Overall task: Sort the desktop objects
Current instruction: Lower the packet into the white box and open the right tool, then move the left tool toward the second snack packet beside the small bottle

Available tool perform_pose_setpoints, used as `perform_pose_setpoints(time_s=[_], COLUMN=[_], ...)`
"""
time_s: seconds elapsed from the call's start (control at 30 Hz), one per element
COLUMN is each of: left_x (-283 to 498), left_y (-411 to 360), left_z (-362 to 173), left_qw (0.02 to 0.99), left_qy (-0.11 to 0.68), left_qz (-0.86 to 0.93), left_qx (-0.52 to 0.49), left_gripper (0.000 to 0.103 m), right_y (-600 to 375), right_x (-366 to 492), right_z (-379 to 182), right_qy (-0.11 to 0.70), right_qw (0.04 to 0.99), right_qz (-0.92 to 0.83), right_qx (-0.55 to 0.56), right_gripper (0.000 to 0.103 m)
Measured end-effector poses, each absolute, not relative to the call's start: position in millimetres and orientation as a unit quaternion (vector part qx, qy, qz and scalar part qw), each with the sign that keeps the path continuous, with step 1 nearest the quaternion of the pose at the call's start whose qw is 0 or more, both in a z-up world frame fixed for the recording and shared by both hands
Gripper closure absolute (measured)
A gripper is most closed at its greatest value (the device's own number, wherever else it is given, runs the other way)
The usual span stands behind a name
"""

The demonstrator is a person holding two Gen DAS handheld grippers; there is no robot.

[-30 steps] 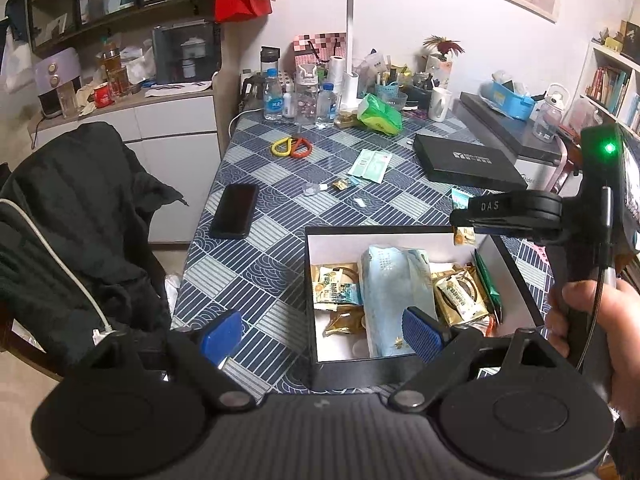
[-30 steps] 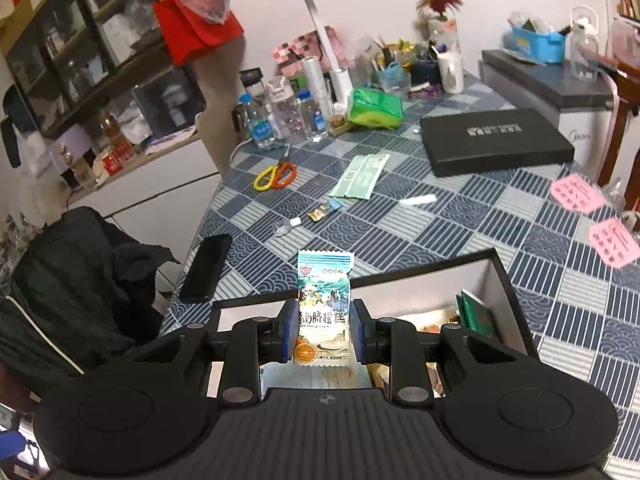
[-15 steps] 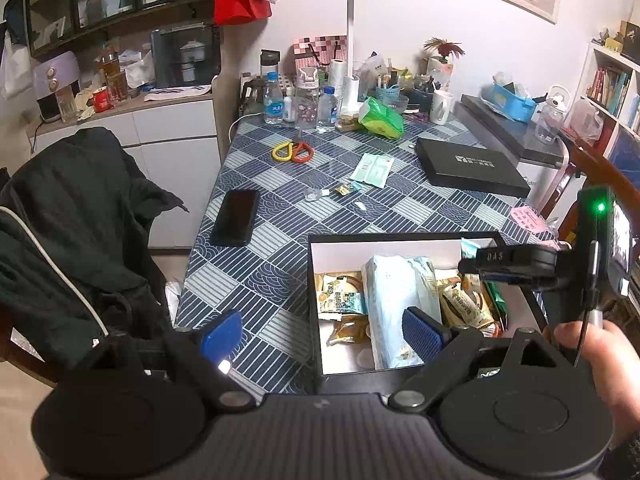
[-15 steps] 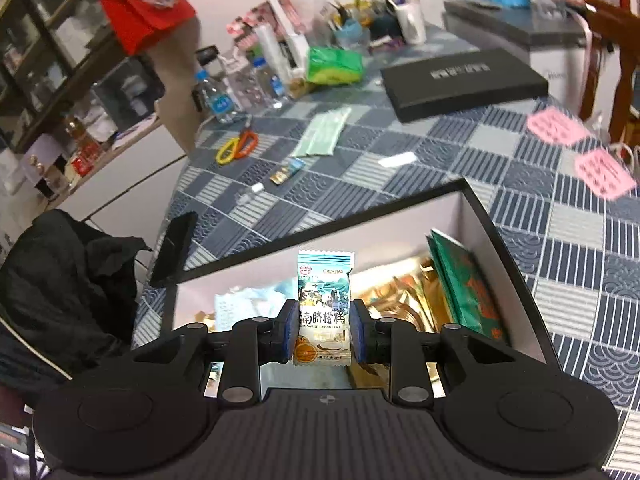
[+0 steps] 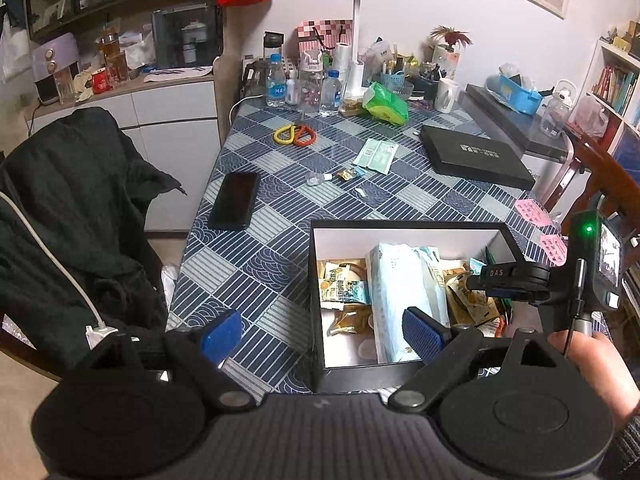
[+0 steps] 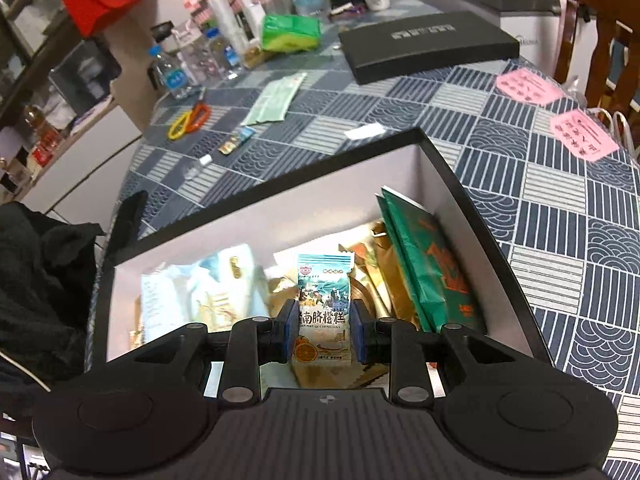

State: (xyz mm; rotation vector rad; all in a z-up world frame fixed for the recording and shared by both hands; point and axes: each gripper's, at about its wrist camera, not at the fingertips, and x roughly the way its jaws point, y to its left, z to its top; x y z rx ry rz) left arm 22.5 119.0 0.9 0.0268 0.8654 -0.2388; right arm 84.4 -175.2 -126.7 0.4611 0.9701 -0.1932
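My right gripper (image 6: 324,330) is shut on a small blue-and-white snack packet (image 6: 325,300) and holds it upright over the inside of the black box (image 6: 452,178). The box holds several snack packs, a pale blue bag (image 5: 404,284) and a green packet (image 6: 424,264). My left gripper (image 5: 320,334) is open and empty, low at the box's near left corner, its right finger over the box. In the left wrist view the right gripper's body (image 5: 516,278) reaches into the box (image 5: 316,300) from the right, a hand (image 5: 592,364) under it.
On the patterned table lie a black phone (image 5: 236,200), scissors (image 5: 295,135), a green sachet (image 5: 376,154), a small wrapped candy (image 5: 346,174), a flat black lid (image 5: 476,156) and pink notes (image 6: 528,84). Bottles, a lamp and cups crowd the far edge. A chair with a dark jacket (image 5: 68,216) stands left.
My right gripper has tilted down and sunk toward the box with the packet, which now hangs inside the box's opening. The left gripper has barely moved.
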Motion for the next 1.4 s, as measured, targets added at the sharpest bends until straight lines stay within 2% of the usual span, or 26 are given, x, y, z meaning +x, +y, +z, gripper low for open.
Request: perform_pose_setpoints(time_s=[0.87, 0.93, 1.1, 1.17, 1.3, 1.37, 1.4], left_x=[31.5, 31.4, 32.5, 33.0, 36.0, 39.4, 41.8], left_y=[117.0, 117.0, 117.6, 117.1, 115.8, 116.0, 116.4], left_z=[-7.4, -7.4, -7.4, -7.9, -8.5, -7.9, -7.4], left_qw=[0.893, 0.893, 0.893, 0.892, 0.891, 0.891, 0.891], left_qy=[0.435, 0.435, 0.436, 0.437, 0.438, 0.439, 0.44], left_qz=[-0.114, -0.114, -0.114, -0.115, -0.115, -0.113, -0.113], left_qx=[0.019, 0.019, 0.019, 0.02, 0.024, 0.022, 0.018], left_gripper=[0.0, 0.0, 0.0, 0.0, 0.0, 0.0, 0.0], right_y=[-174.5, -176.4, -183.6, -186.7, -189.4, -185.7, -183.8], right_x=[95.0, 93.6, 86.2, 83.1, 75.7, 69.4, 66.3], right_z=[-131.0, -129.1, -114.8, -108.7, -96.2, -89.5, -86.1], right_qy=[0.461, 0.457, 0.437, 0.428, 0.412, 0.406, 0.403], right_qw=[0.86, 0.86, 0.866, 0.869, 0.875, 0.88, 0.882], right_qz=[-0.101, -0.104, -0.107, -0.107, -0.102, -0.093, -0.088], right_qx=[0.196, 0.201, 0.218, 0.225, 0.233, 0.229, 0.227], right_gripper=[0.072, 0.059, 0.053, 0.046, 0.025, 0.024, 0.02])
